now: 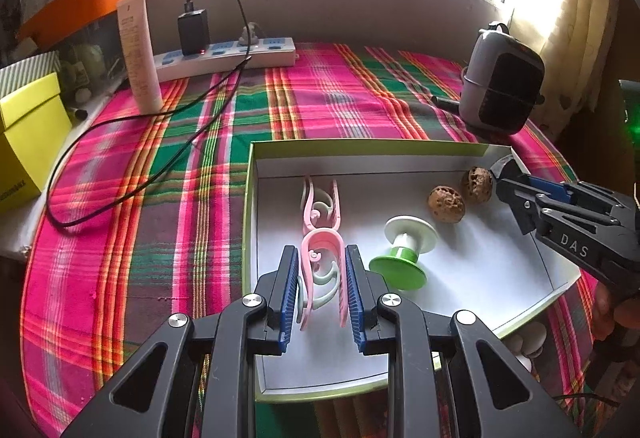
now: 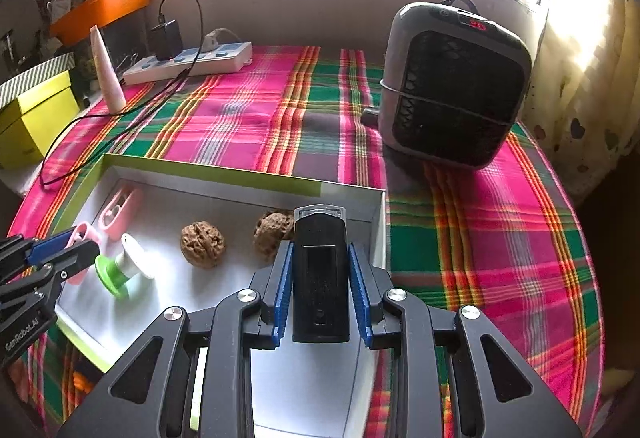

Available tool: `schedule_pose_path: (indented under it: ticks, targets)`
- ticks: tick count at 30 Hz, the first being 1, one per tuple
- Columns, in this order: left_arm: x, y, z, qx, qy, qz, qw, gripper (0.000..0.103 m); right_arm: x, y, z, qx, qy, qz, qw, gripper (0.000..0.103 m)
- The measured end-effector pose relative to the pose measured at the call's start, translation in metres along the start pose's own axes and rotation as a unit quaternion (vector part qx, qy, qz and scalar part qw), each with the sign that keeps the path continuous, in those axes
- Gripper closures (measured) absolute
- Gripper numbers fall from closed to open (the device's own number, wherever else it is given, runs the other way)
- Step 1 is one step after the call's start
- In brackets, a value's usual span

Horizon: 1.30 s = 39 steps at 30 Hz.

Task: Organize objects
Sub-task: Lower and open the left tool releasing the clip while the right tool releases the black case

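Note:
A shallow white box [image 1: 556,278] [image 2: 240,174] with a green rim lies on the plaid cloth. Inside it are a pink clip [image 1: 320,204] [image 2: 120,208], a green and white spool [image 1: 402,252] [image 2: 122,266] on its side, and two walnuts [image 1: 447,204] [image 2: 203,244]. My left gripper [image 1: 322,288] is shut on a second pink clip [image 1: 322,266] [image 2: 82,234], low over the box's left part. My right gripper [image 2: 320,290] [image 1: 506,178] is shut on a black rectangular device [image 2: 320,274] above the box's right side, beside the far walnut [image 2: 274,232] [image 1: 476,184].
A grey and black heater [image 2: 452,86] [image 1: 502,86] stands at the back right. At the back left are a power strip [image 1: 228,56] [image 2: 192,62] with a charger and trailing cable, a standing tube [image 1: 138,50] [image 2: 106,72], a yellow box [image 1: 28,134] and an orange tub [image 1: 80,4].

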<state>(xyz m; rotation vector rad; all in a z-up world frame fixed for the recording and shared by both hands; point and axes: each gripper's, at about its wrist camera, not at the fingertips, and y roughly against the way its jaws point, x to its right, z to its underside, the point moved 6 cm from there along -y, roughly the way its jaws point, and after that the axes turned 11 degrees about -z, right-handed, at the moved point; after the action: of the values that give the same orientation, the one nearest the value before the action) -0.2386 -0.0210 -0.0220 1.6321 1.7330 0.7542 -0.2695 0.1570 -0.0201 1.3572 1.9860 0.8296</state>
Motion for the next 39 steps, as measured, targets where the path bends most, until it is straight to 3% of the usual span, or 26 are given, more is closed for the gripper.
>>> schedule_pose_path:
  ticks: [14, 39]
  targets:
    - [0.007, -0.005, 0.001, -0.003, -0.009, 0.001, 1.0, 0.082, 0.0, -0.011, -0.003, -0.002, -0.023, -0.03, 0.999, 0.075]
    - [0.006, -0.006, 0.0, 0.0, -0.009, -0.002, 1.0, 0.082, -0.007, -0.018, -0.002, -0.008, -0.008, -0.017, 1.0, 0.074]
